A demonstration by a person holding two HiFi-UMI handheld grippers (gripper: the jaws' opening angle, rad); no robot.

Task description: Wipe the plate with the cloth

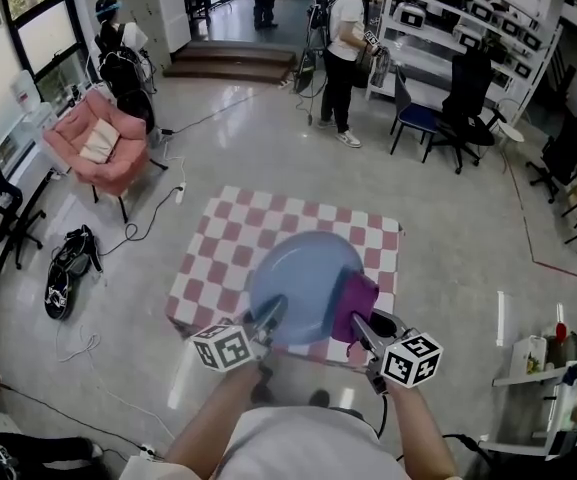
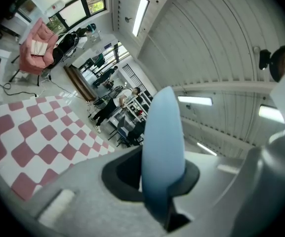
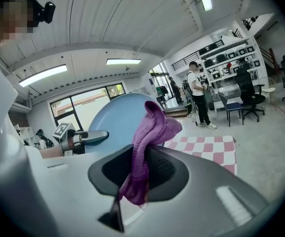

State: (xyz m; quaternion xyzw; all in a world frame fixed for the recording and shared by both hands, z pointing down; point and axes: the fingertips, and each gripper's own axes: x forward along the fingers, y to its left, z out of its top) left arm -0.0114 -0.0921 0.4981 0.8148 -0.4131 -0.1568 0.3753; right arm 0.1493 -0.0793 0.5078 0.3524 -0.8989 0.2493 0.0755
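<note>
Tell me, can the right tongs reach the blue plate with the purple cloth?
Probably yes. The right tongs grip the purple cloth right beside the blue plate, which the left tongs hold; nothing stands between them.

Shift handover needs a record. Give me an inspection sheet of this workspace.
Surface: checkered tablecloth, visible part bare.
Job's things: blue plate held over the tablecloth; purple cloth at the plate's right edge.
Clutter: black bag on the floor.
Grippers: left gripper fingers shut on the plate's rim; right gripper fingers shut on the cloth.
Cables: cable trailing across the floor by the pink armchair.
Surroundings: person standing near shelves; office chairs.
</note>
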